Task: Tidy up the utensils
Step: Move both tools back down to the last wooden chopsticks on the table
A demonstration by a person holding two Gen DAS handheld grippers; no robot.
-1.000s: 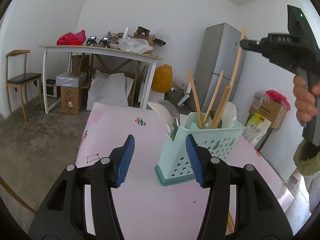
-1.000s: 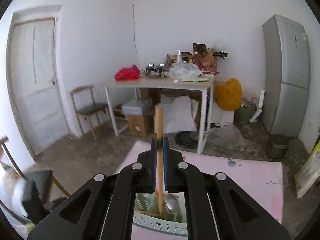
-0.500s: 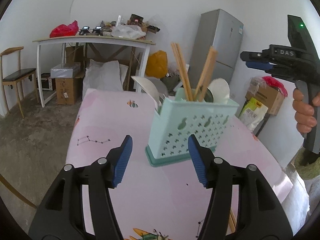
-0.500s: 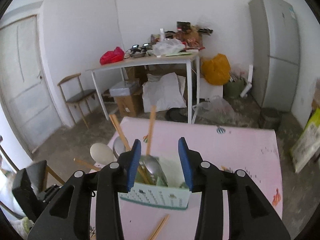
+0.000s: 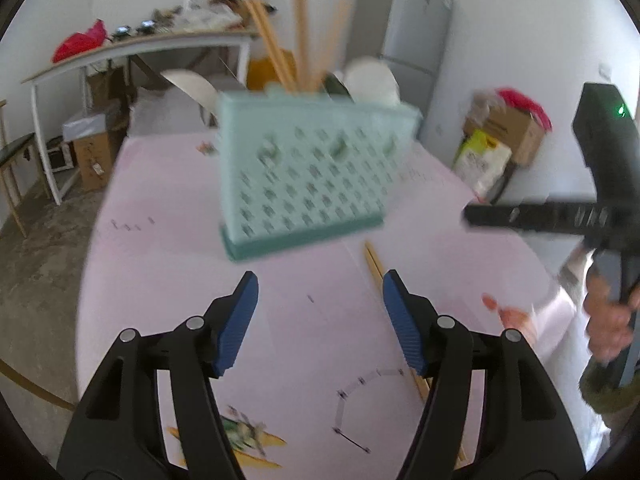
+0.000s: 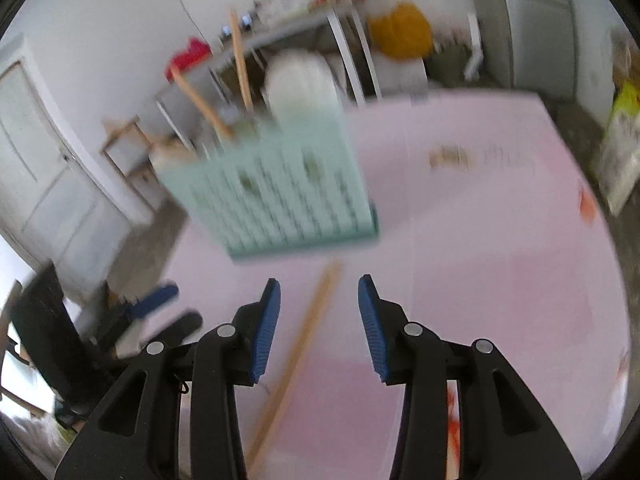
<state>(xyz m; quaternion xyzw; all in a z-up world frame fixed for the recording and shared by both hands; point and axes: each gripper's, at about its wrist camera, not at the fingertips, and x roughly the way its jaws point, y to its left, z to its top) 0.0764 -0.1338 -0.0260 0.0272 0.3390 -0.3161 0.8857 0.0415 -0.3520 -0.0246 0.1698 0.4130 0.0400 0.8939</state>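
Mint-green perforated utensil holder (image 5: 308, 176) upright on the pink tablecloth (image 5: 168, 264), blurred in both views. Inside it: several wooden chopsticks (image 5: 301, 28) leaning at angles, plus a white spoon (image 5: 372, 80) and a second pale spoon bowl (image 5: 192, 84) at the holder's other end.

On the cloth, just in front of the holder: loose wooden chopsticks (image 6: 298, 348), flat, running back toward the camera.

Left gripper (image 5: 320, 292): jaws apart and opening wider, nothing between the blue pads, only bare cloth; loose chopsticks passing just beside its right finger.

Right gripper (image 6: 319, 288): jaws parted, released, pads clear of everything; loose chopsticks on the cloth in the gap beneath, untouched. Seen from the left wrist, held in a hand (image 5: 608, 320) at the table's right edge.

Behind: white table (image 5: 136, 50) piled with clutter, grey fridge (image 5: 404, 28), cardboard boxes (image 5: 516, 128).
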